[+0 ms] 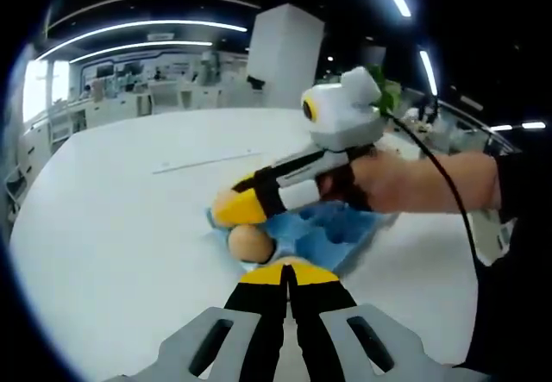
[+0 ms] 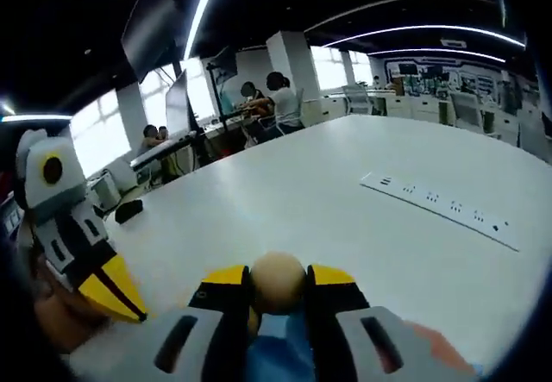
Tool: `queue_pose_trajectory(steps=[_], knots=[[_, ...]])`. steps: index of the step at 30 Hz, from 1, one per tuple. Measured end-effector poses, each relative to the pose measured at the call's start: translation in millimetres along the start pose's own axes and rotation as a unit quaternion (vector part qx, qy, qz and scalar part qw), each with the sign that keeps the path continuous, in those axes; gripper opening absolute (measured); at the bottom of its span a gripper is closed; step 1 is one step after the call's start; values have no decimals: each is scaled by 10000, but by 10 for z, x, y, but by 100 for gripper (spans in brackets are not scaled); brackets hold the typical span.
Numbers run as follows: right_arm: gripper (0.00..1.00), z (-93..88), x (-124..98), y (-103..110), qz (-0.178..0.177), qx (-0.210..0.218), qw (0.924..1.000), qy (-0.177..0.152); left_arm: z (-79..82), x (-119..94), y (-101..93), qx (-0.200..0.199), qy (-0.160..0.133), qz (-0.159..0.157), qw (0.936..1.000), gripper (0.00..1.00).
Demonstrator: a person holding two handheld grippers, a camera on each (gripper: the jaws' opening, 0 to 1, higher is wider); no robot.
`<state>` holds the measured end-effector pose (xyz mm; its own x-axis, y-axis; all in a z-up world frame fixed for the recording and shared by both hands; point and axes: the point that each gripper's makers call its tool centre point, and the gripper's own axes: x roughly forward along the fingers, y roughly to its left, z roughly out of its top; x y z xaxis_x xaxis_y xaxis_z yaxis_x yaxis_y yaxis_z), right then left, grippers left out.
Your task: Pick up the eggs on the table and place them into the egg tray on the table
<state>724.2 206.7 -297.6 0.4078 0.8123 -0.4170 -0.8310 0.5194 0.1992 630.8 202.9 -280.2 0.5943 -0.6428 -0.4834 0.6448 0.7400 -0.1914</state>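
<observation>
Right gripper view: the right gripper has its yellow-tipped fingers clamped on an egg, one finger on each side of it, with the blue tray showing just below, between the finger bases. The left gripper view shows the same hold from the other side: the right gripper comes in from the right, held by a hand, its yellow tips over the near-left end of the tray.

A second egg sits just ahead of the left gripper, touching or resting in the tray's near edge; whether it is seated in a cup I cannot tell. The left fingers are pressed together with nothing between them.

As a judgement, the task is under way: one egg is held right above the tray and not yet released, another seems already at the tray. How many cups are filled, and whether more eggs wait on the white counter, the views do not settle; the bare counter in sight carries a power strip only.

The eggs are pale tan, smooth and rounded, likely slippery and fragile under a hard squeeze.
</observation>
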Motion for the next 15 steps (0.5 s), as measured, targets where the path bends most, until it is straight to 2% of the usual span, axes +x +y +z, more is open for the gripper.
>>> queue_pose_trajectory(steps=[5, 12, 15], knots=[[28, -4, -25, 1, 77, -95, 9999, -3, 1, 4, -9, 21, 1, 8, 10000, 1], [32, 33, -193, -44, 132, -82, 9996, -250, 18, 16, 40, 9, 4, 17, 10000, 1], [33, 128, -278, -85, 154, -71, 9989, -437, 11, 22, 36, 6, 13, 13, 10000, 1]])
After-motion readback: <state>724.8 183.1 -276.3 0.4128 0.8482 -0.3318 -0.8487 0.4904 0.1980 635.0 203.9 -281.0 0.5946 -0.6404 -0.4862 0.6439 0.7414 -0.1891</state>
